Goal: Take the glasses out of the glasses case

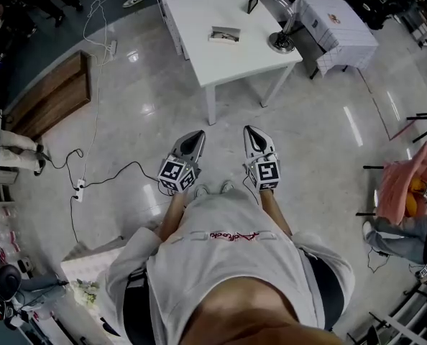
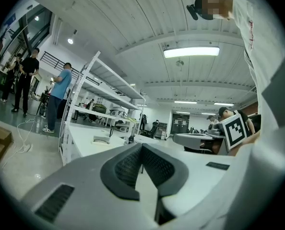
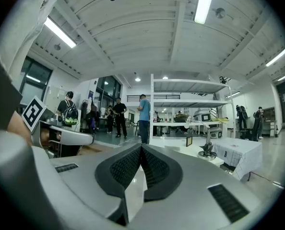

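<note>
Lying on table (image 1: 199, 60) — glasses case (image 1: 225, 34); left gripper (image 1: 196, 135), right gripper (image 1: 251, 130) closed.

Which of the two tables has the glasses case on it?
The bare white table: the glasses case lies there, near the lamp. The other table, to its right in the head view, is cloth-covered.

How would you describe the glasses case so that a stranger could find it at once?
Look at the white table ahead of the person. The case lies near its middle, left of the lamp and nearer than the small dark stand. It is the only low, flat, pale box; the other two stand upright.
</note>
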